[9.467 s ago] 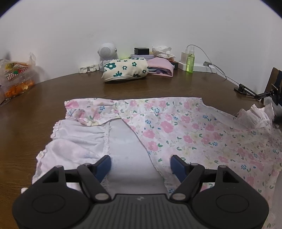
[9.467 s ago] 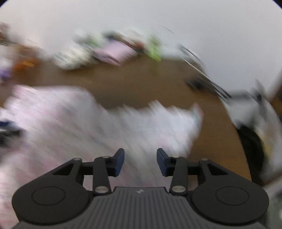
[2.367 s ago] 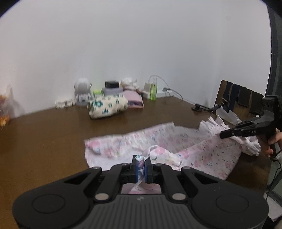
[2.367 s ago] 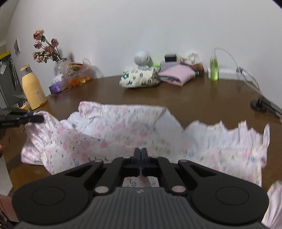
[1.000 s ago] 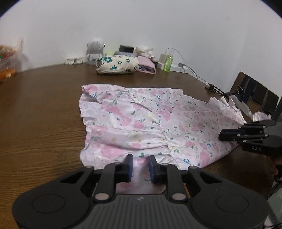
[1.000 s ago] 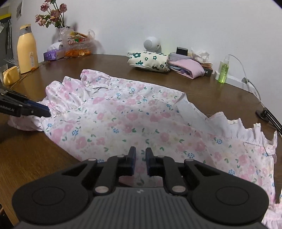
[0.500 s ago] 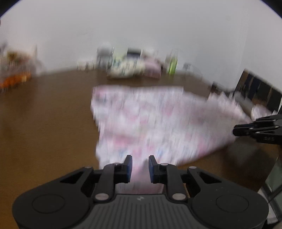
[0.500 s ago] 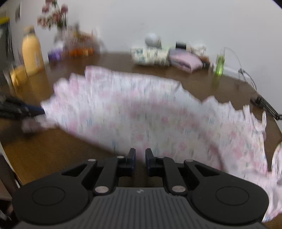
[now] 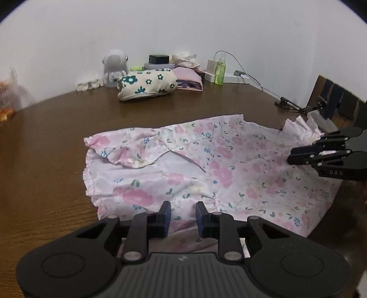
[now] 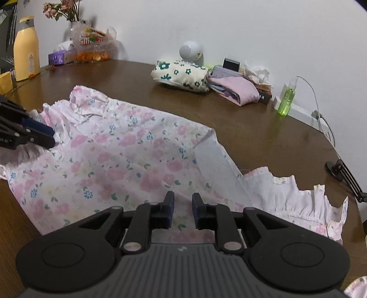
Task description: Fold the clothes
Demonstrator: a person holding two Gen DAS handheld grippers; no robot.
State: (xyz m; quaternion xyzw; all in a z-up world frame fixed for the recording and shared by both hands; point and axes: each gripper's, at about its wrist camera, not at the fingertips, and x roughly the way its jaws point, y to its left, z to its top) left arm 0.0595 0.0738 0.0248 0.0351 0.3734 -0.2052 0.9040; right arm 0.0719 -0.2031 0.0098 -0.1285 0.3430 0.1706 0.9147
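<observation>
The floral dress (image 9: 206, 165) lies spread flat on the brown bench (image 9: 41, 146), folded in part, its frilled hem at the right. The left gripper (image 9: 182, 214) and right gripper (image 10: 182, 207) hover over its near edge, jaws opening, nothing pinched between them. Only the right wrist view shows the yellow bottle (image 10: 26, 49), dried flowers (image 10: 62, 10) and snack bag (image 10: 94, 43) at far left. Only the left wrist view shows the chair back (image 9: 337, 103) at right and the letters "DAS" on the right gripper's side.
</observation>
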